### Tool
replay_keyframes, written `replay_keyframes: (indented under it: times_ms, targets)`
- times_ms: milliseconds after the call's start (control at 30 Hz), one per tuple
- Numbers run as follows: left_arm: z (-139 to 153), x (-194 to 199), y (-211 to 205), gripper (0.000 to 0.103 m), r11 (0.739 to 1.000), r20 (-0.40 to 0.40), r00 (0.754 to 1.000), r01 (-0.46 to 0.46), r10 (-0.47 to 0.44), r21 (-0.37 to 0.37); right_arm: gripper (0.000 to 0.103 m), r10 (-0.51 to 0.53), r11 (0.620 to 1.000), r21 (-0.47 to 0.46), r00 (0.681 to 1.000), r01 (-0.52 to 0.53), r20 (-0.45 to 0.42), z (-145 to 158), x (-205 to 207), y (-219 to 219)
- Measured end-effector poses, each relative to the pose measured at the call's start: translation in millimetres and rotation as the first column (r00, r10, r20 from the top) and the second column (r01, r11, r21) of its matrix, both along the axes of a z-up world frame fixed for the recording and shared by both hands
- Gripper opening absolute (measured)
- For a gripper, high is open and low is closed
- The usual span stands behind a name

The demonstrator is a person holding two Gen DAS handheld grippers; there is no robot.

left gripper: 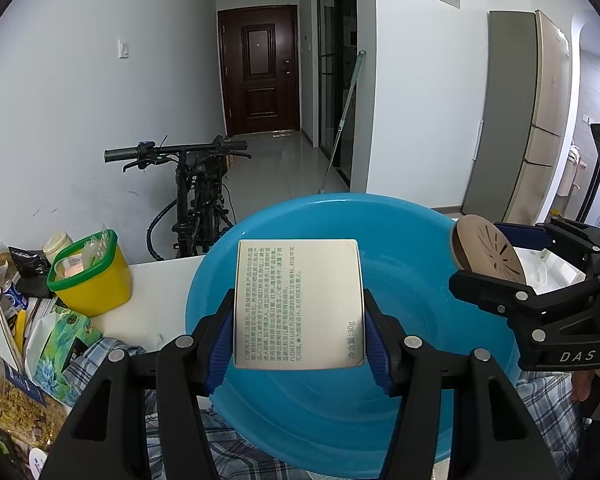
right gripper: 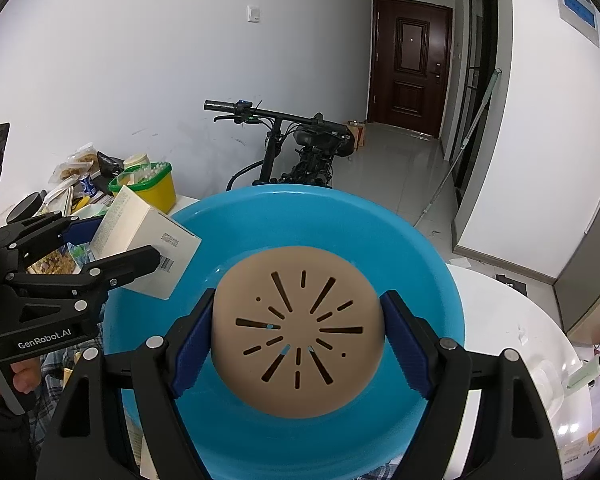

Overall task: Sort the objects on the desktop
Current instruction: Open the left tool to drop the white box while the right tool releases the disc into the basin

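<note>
- Right now the left claw pinches a cream printed box flat between its blue pads, poised above the blue basin.
- Alongside, the right claw clamps a tan slotted disc by its rim, also over the basin, which sits on the white worktop.
- Both claws crowd the same bowl, so a careless drop could knock box against disc.
- The disc is gripped on a curved edge; a slight twist might let it slide out early.
- If the box and disc belong in separate places, dropping both here mixes them.
- Clutter near the yellow tub leaves little room to retreat leftward.
</note>
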State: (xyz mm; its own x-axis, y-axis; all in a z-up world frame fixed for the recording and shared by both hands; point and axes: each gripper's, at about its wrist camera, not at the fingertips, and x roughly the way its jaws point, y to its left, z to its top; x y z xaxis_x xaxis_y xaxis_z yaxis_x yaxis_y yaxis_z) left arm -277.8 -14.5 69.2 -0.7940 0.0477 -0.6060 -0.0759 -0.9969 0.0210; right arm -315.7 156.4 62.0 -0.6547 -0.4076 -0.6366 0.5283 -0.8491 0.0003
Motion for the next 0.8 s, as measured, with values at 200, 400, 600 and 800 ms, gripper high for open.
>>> replay_keyframes:
  times_ms: [200, 400, 600, 800]
  targets:
    - [2.3, 1.5, 1.1, 0.102, 1.0, -0.019, 1.0, -0.022, 0.022, -0.017, 0.079, 0.002, 1.0, 0.002, 1.0, -0.002, -0.002, 0.0, -0.3, 0.3]
    - [6.3, 2.6, -1.9, 0.103, 0.999, -0.031, 0.999, -0.04, 0.04, -0.025, 0.079, 0.0, 1.0, 0.0, 1.0, 0.0, -0.001, 0.3, -0.3, 2.4]
    - [5.5, 1.9, -0.3, 0.103, 0.999, -0.022, 0.999, -0.043, 0.042, -0.033, 0.079, 0.002, 1.0, 0.003, 1.0, -0.002, -0.001, 0.8, 0.1, 2.4]
    - [5.5, 1.9, -0.4, 0.103, 0.999, -0.022, 0.999, -0.042, 0.041, -0.031, 0.079, 0.004, 1.0, 0.002, 1.0, -0.004, -0.001, 1.8, 1.6, 1.1]
